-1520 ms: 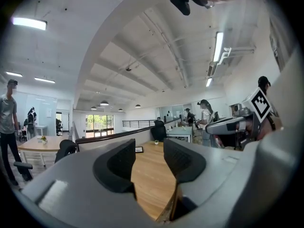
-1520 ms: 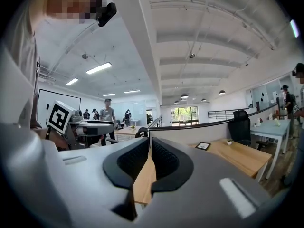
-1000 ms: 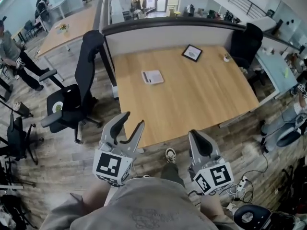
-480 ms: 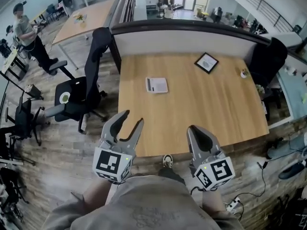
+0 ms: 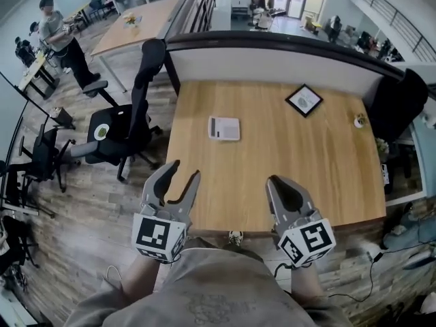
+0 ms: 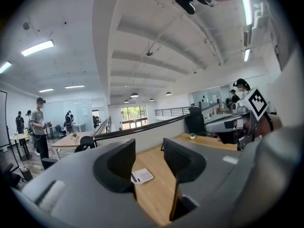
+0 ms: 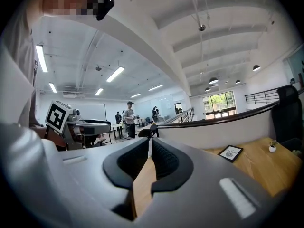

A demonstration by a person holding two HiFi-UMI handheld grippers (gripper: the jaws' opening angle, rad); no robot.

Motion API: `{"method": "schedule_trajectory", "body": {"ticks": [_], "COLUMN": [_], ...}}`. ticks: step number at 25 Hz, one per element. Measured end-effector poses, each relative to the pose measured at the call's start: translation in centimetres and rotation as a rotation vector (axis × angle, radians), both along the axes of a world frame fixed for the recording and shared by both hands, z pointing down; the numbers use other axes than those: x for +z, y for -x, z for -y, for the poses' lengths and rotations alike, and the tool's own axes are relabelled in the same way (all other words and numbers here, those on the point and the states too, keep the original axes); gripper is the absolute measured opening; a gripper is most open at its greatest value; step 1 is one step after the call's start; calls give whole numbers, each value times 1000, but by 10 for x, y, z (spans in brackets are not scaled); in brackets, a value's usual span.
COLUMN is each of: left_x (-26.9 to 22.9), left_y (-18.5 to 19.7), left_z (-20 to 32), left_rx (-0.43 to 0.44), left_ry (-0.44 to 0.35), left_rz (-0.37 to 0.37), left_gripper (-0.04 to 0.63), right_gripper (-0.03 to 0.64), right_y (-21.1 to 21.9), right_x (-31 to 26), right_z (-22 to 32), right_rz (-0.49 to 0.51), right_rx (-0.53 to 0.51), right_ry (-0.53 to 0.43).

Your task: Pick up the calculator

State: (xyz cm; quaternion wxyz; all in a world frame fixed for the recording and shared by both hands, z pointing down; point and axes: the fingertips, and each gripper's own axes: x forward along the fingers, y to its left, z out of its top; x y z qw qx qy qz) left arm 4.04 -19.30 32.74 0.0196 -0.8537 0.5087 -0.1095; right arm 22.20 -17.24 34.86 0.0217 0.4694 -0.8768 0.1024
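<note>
The calculator [image 5: 224,128], a flat white slab with a dark strip on its left side, lies on the wooden table [image 5: 272,162], left of the middle. My left gripper [image 5: 184,169] hangs open over the table's near edge, well short of the calculator. In the left gripper view the calculator [image 6: 142,175] shows low in the gap between the open jaws of the left gripper [image 6: 149,152]. My right gripper [image 5: 275,181] is shut on nothing, also at the near edge; in the right gripper view the right gripper [image 7: 149,140] has its jaws together.
A black-framed picture [image 5: 304,100] and a small potted plant [image 5: 359,120] stand at the table's far right. A dark-topped partition [image 5: 272,54] backs the table. A black office chair [image 5: 129,125] stands left of it, another [image 5: 395,104] right. A person [image 5: 61,36] stands far left.
The view has shifted toward the table: it now lies squarely ahead and both grippers reach over its near edge. Neither gripper's jaws have changed.
</note>
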Motion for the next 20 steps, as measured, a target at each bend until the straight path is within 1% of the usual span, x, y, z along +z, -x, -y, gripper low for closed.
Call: {"method": "schedule_trajectory", "body": {"ticks": [5, 10, 16, 18, 20], "left_x": [2, 6, 5, 9, 15], "left_y": [-5, 2, 11, 10, 10], "left_z": [6, 15, 32, 37, 44], "left_rx": [-37, -47, -32, -13, 7], "left_ry": [2, 14, 16, 23, 39], "left_rz": [6, 1, -10, -16, -5], "left_gripper": [186, 186, 186, 184, 181], "right_gripper": [32, 32, 32, 32, 32], "right_y": [-13, -6, -1, 0, 2], "right_x": [4, 10, 10, 12, 14], "right_z": [16, 30, 40, 45, 52], "right_rz": [11, 10, 7, -2, -7], "right_rx": [-13, -16, 8, 17, 26], "right_ry": [7, 16, 29, 30, 30]}}
